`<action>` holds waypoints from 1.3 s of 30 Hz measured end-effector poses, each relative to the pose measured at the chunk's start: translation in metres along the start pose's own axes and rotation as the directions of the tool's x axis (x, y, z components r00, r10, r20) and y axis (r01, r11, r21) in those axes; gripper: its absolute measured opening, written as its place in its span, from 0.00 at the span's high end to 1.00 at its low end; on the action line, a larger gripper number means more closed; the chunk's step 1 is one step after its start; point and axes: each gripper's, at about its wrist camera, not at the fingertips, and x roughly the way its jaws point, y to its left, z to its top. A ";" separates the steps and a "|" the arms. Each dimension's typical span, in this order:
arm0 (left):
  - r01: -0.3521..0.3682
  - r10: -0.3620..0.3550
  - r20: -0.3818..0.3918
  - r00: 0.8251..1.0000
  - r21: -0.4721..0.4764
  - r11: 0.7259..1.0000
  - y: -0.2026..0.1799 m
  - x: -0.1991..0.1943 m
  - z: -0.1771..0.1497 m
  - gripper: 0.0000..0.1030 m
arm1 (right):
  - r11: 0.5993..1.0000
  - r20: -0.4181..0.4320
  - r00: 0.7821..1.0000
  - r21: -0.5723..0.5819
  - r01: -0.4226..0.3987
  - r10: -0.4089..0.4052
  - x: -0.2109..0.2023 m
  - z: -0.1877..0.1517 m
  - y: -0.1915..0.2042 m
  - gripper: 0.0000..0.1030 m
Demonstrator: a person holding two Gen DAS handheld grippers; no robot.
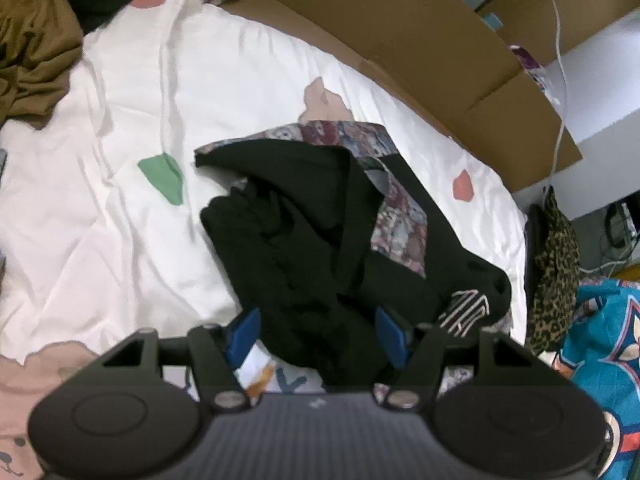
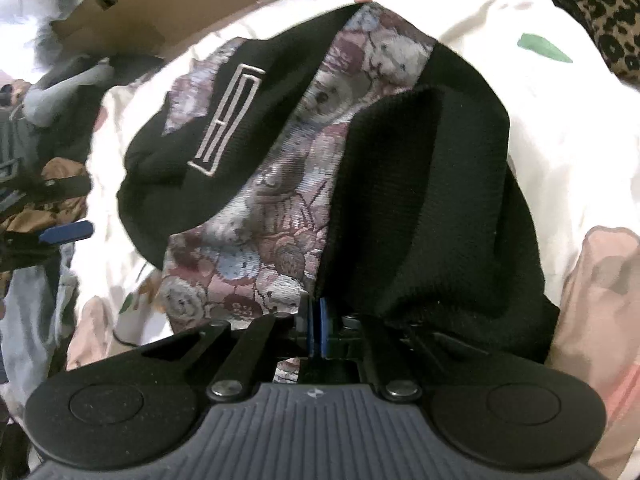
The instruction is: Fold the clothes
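A black garment (image 1: 320, 216) with floral tapestry panels (image 1: 400, 216) and a white line emblem (image 1: 466, 308) lies crumpled on a white bedsheet (image 1: 120, 200). My left gripper (image 1: 319, 332) is open, its blue pads on either side of a bunched black fold at the garment's near edge. In the right wrist view the same garment (image 2: 420, 200) fills the middle, floral panel (image 2: 272, 240) up. My right gripper (image 2: 316, 328) is shut on the garment's near edge, where black cloth meets floral. A blue pad (image 2: 66, 232) of the left gripper shows at the far left.
A flattened cardboard box (image 1: 420, 40) runs along the bed's far side, with a white cable (image 1: 560, 60) behind it. An olive-brown garment (image 1: 32, 48) lies at upper left. Leopard-print cloth (image 1: 556, 264) and teal printed fabric (image 1: 600, 340) sit at the right edge. The sheet has coloured patches (image 1: 164, 176).
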 end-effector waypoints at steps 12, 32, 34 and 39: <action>-0.089 0.088 0.008 0.996 0.037 0.995 -0.020 -0.005 -0.007 0.35 | 0.997 0.075 0.994 -0.012 -0.078 0.079 -0.050 0.012 -0.008 0.99; -0.105 0.103 0.045 0.994 0.042 0.994 -0.060 0.012 0.012 0.32 | 0.994 0.168 0.985 0.102 0.033 -0.050 -0.119 0.004 -0.123 0.99; -0.114 0.112 0.043 0.993 0.037 0.993 -0.058 0.015 0.012 0.32 | 0.992 0.165 0.983 0.112 0.056 -0.074 -0.121 0.002 -0.133 0.99; -0.133 0.132 0.032 0.991 0.029 0.991 -0.055 0.024 0.011 0.32 | 0.983 0.153 0.979 0.147 0.112 -0.134 -0.123 -0.001 -0.159 0.99</action>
